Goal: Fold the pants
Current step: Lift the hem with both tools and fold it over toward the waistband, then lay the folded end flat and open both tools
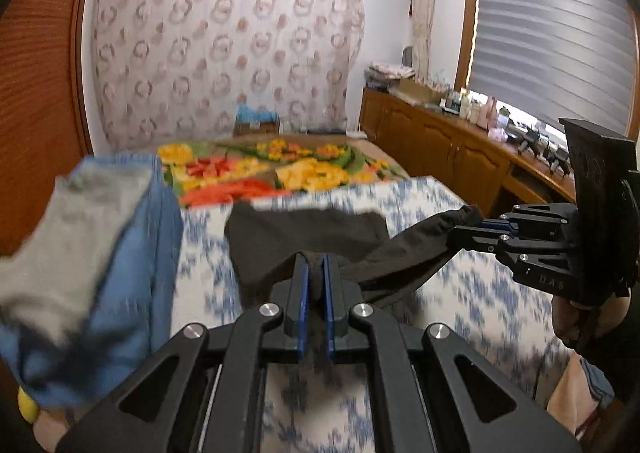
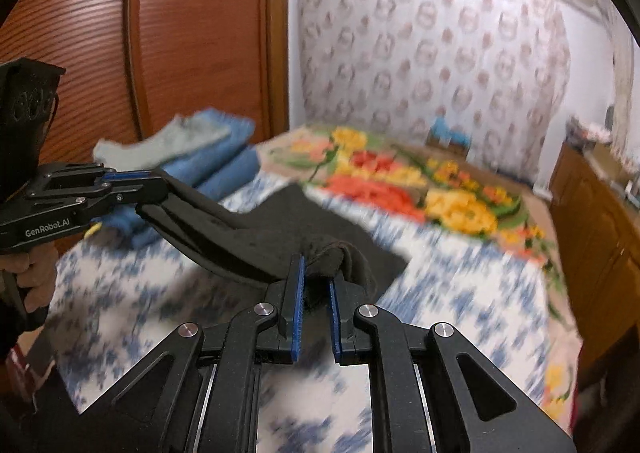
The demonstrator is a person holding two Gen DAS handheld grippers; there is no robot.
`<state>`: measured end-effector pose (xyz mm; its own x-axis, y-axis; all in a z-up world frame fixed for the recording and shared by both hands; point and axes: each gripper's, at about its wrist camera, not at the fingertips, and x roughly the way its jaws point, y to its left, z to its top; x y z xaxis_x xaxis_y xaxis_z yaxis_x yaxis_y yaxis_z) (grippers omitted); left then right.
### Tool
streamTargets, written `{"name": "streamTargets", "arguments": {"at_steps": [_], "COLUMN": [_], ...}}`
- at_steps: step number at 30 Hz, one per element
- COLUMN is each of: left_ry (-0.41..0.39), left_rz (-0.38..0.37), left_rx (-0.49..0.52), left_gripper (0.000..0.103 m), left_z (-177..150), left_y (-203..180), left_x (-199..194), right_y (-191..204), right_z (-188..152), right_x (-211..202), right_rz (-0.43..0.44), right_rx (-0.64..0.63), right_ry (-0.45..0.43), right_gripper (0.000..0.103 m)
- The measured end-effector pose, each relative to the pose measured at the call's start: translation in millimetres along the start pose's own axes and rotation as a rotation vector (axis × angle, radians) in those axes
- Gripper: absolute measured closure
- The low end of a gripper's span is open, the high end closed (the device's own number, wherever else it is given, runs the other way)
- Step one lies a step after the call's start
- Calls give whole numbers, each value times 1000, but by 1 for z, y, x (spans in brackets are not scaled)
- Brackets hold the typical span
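The black pants [image 1: 312,233] hang stretched between both grippers above the blue-and-white bedsheet [image 1: 460,293], with the far part still lying on the bed. My left gripper [image 1: 315,265] is shut on one end of the pants' edge. My right gripper [image 2: 318,273] is shut on the other end, a bunched fold [image 2: 324,249]. In the left wrist view the right gripper [image 1: 468,223] is at the right, pinching the pants. In the right wrist view the left gripper [image 2: 156,183] is at the left, pinching the pants [image 2: 248,237].
A stack of folded blue and grey clothes [image 1: 100,253] sits on the bed's left side, also in the right wrist view [image 2: 192,157]. A floral blanket [image 1: 260,169] covers the far bed. A wooden wardrobe [image 2: 180,53] stands left, a wooden cabinet [image 1: 440,141] right.
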<state>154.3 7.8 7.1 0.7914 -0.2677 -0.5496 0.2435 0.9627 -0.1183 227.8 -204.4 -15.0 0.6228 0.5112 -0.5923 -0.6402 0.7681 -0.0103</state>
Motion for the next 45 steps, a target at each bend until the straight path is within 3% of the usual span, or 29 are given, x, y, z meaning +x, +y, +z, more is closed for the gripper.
{"name": "streamTargets", "arguments": {"at_steps": [16, 26, 33, 45], "left_ry": [49, 116, 141, 140], "left_rz": [-47, -44, -25, 24], "left_rx": [-18, -44, -54, -79], "left_gripper": [99, 99, 98, 83], "left_z": [-74, -113, -125, -135], "left_y": [-22, -25, -26, -22], "left_x": [-38, -34, -29, -25], "right_y": [40, 56, 57, 54], "right_z": [-70, -106, -123, -138], "right_x": [-25, -30, -21, -20], "right_rz": [23, 23, 27, 17], "right_rx": [116, 143, 173, 199], "right_ry": [61, 80, 103, 74], "right_gripper": [95, 95, 94, 93]}}
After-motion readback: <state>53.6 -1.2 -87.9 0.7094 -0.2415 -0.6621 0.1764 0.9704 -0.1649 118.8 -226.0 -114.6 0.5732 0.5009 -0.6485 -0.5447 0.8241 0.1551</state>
